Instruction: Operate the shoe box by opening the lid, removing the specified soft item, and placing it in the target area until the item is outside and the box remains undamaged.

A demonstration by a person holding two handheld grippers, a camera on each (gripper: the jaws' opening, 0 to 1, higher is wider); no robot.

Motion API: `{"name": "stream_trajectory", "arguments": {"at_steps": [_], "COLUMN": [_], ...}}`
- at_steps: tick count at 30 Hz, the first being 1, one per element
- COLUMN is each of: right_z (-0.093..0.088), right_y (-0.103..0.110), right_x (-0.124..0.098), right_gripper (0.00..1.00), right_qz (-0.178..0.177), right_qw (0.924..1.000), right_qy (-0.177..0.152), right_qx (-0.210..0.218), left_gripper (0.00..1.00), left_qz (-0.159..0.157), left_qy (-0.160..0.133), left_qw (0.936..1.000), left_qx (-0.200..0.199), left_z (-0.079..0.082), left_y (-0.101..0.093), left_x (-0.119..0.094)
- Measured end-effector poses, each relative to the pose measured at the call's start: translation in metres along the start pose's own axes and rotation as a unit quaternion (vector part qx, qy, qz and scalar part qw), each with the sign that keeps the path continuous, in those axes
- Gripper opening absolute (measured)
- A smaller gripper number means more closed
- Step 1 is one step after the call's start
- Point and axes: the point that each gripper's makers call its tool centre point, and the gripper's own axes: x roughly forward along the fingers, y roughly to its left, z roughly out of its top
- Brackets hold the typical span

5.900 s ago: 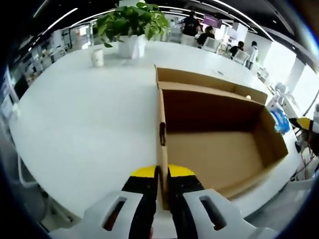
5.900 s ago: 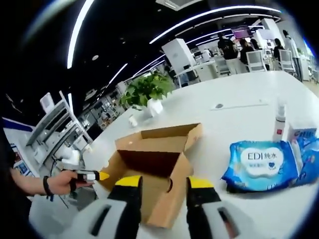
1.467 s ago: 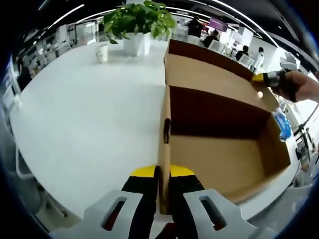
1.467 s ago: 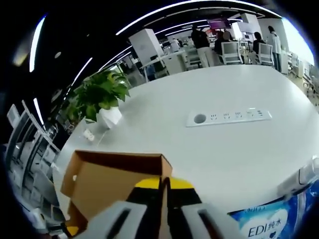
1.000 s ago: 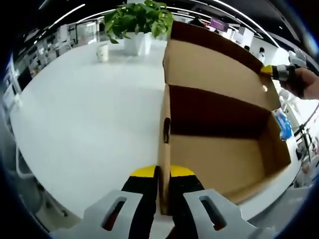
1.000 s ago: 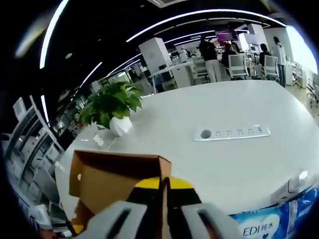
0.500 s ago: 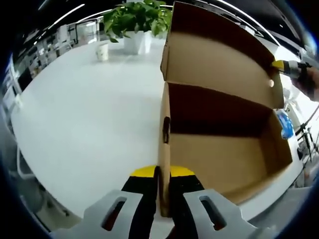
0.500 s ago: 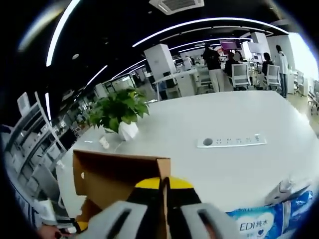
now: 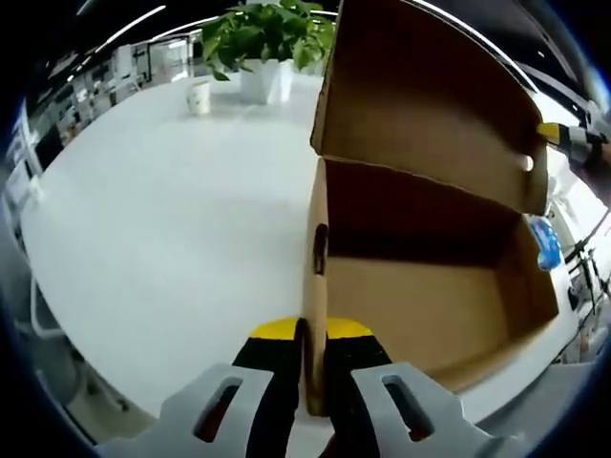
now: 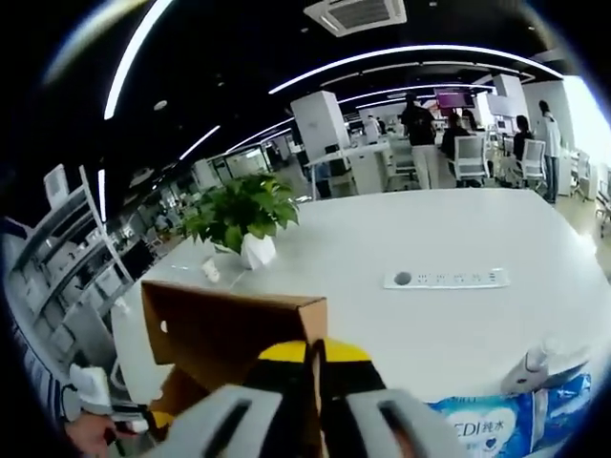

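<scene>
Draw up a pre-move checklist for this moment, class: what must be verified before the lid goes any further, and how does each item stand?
1. Left claw clamped on the shoe box side wall: ok.
2. Right claw shut on the lid edge: ok.
3. Lid raised, box open: ok.
4. Cardboard untorn: ok where visible.
5. Soft item inside the box: cannot tell; visible floor is bare.
6. Wipes pack lies beside the box on the table: ok.

The left gripper view sits close at the shoe box [image 9: 420, 286] wall, looking along it across the surface [image 9: 162, 219] toward the potted plant [image 9: 267, 38]. The right gripper view rides at the raised lid [image 10: 234, 329] edge (higher up), facing the same plant [image 10: 239, 215] and surface [image 10: 449, 315].
</scene>
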Motion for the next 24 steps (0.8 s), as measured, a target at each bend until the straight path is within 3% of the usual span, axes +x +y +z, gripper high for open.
{"name": "stream_trajectory", "arguments": {"at_steps": [24], "right_z": [-0.02], "right_y": [0.02], "right_x": [-0.043], "right_gripper": [0.0], "right_qz": [-0.005], "right_qw": [0.9993], "right_qy": [-0.028], "right_qx": [-0.024], "left_gripper": [0.05], "left_qz": [-0.004], "left_qy": [-0.003], "left_qw": [1.0], "left_qx": [-0.004], "left_z": [0.0], "left_y": [0.0], "left_x": [0.0]}}
